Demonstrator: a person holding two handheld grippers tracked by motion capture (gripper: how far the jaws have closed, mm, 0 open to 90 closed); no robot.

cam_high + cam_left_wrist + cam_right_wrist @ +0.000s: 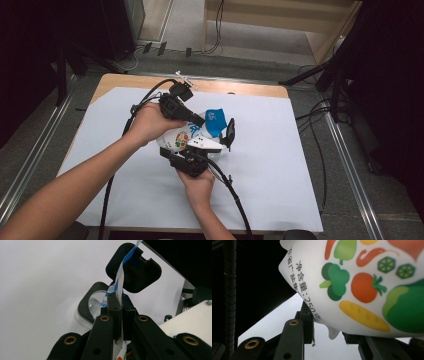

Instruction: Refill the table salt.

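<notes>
A white bag (pixel 175 140) printed with vegetables, blue at its top end (pixel 216 120), is held up over the white sheet between both grippers. My left gripper (pixel 199 121) is shut on the bag's thin blue-and-white edge (pixel 120 287), which runs up out of my left gripper (pixel 118 301). My right gripper (pixel 186 150) comes from below and is shut on the bag's bulging lower body (pixel 362 277), with its jaws either side of a bottom corner (pixel 329 327). Beneath the bag's top stands a small clear container (pixel 96 301) with a black rim and an open black lid (pixel 140 272).
A white sheet (pixel 280 165) covers most of the wooden table (pixel 240 89). The black-lidded container (pixel 229 134) stands just right of the bag. A small metal clip (pixel 184 77) lies at the far edge. Cables trail from both grippers toward the near edge.
</notes>
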